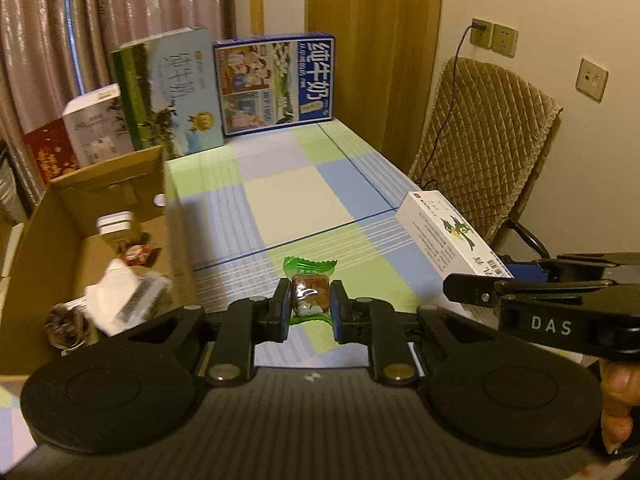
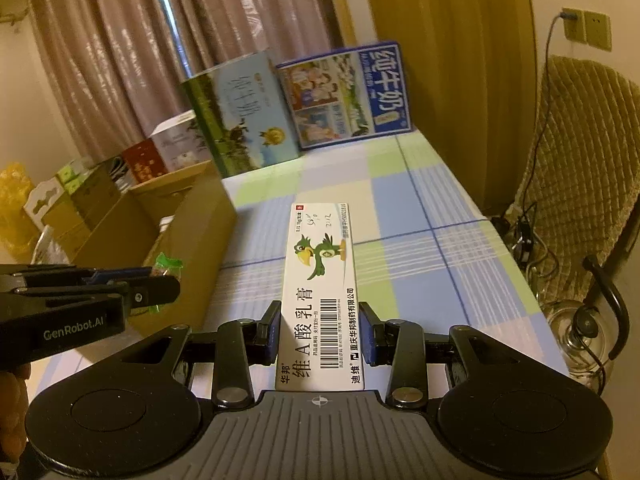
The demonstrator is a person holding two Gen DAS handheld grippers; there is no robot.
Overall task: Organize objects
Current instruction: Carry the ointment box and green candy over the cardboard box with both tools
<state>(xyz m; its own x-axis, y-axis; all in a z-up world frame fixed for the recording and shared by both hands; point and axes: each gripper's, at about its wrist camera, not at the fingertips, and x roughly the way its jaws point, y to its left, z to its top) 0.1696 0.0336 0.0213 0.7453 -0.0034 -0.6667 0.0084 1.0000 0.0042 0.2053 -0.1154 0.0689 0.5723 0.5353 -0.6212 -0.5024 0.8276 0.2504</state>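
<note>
Two grippers showing, each clamped on something. Nearest, in the left wrist view: left gripper (image 1: 310, 306) pinching a green-wrapped candy (image 1: 309, 290) between its pads, holding it just above the checked tablecloth (image 1: 296, 200), near the table's front edge. Sitting just left of it, at the table's left edge, an open cardboard box (image 1: 120, 184), already holding a white tin-like container (image 1: 115, 222), a small red packet (image 1: 136, 254), a blurred white package (image 1: 120, 300) and a dark crumpled item (image 1: 64, 326) in its near corner. Reaching in from the right of that view, the right gripper's black body (image 1: 560, 304), carrying the white ointment box (image 1: 444, 232) over the table's right edge.

In the right wrist view: right gripper (image 2: 320, 330) squeezing the white ointment box (image 2: 320, 292) by its long sides, the box pointing away along the fingers, bird cartoon and barcode facing up, held over the tablecloth (image 2: 460, 220). At the left of this view, the left gripper (image 2: 160, 280) with the candy (image 2: 168, 264) poking out beside the cardboard box (image 2: 192, 232).

Farther back, along the table's far edge: a green-and-blue milk carton case (image 1: 172, 96) standing upright, and just to its right a blue milk carton case (image 1: 276, 84), the two touching or nearly so. Left of those, beyond the cardboard box, a white box (image 1: 98, 124) and a red box (image 1: 50, 150). Beyond the right edge, a chair with a quilted brown cover (image 1: 488, 144); on the floor by it in the right wrist view, a glass kettle (image 2: 580, 340). Behind everything, pinkish curtains (image 1: 100, 8).
</note>
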